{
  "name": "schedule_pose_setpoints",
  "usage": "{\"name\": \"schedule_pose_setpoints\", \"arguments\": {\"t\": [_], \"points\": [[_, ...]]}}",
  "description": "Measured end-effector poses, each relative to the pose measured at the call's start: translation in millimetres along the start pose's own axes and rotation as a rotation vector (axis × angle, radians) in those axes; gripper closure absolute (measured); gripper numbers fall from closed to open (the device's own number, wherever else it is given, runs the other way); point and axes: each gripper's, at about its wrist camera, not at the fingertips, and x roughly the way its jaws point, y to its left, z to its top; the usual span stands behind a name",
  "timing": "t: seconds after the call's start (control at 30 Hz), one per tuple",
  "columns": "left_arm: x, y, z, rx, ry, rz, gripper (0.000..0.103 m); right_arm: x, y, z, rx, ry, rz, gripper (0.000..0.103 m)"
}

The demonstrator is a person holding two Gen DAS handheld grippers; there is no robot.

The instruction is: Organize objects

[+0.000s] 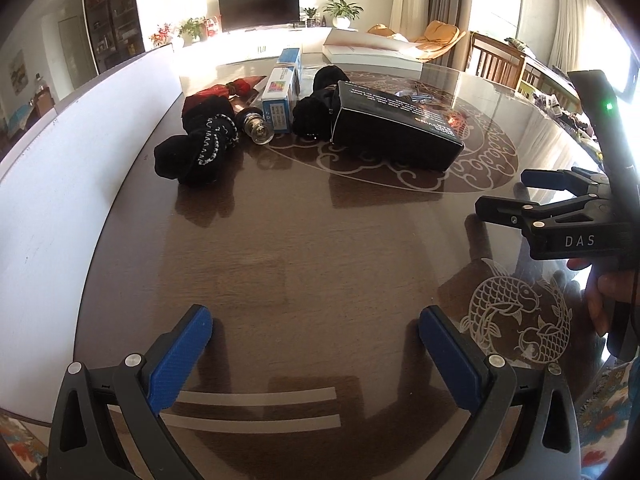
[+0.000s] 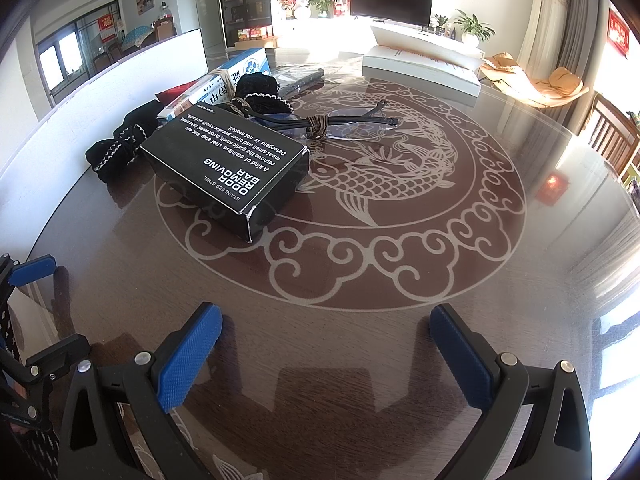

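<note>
A black box [image 1: 394, 130] [image 2: 226, 168] lies on the dark glass-topped table [image 1: 300, 260]. Black socks [image 1: 200, 148] [image 2: 118, 144] lie to its left, with a clear glass knob [image 1: 260, 130], small blue-and-white boxes [image 1: 282, 94] [image 2: 218, 80] and a second black sock bundle [image 1: 322, 94] [image 2: 260, 90] behind. Glasses with a cord [image 2: 340, 122] lie behind the black box. My left gripper [image 1: 316, 328] is open and empty above bare table. My right gripper [image 2: 328, 320] [image 1: 500, 194] is open and empty, well short of the black box.
A white wall panel [image 1: 80, 184] runs along the table's left edge. A large white flat box [image 1: 372, 54] [image 2: 424, 66] lies at the far side. A red cloth [image 1: 236, 88] lies behind the socks. Chairs [image 1: 500, 64] stand at the right.
</note>
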Motion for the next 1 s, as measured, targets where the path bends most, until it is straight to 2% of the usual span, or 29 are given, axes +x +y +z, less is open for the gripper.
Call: {"name": "schedule_pose_setpoints", "arguments": {"t": [0.67, 1.0], "points": [[-2.9, 2.5, -3.7, 0.004, 0.002, -0.002, 0.000, 0.6, 0.0, 0.5, 0.000, -0.001, 0.000, 0.000], [-2.5, 15.4, -4.8, -0.037, -0.003, 0.027, 0.000, 0.4, 0.1, 0.2, 0.001, -0.001, 0.000, 0.000]]}}
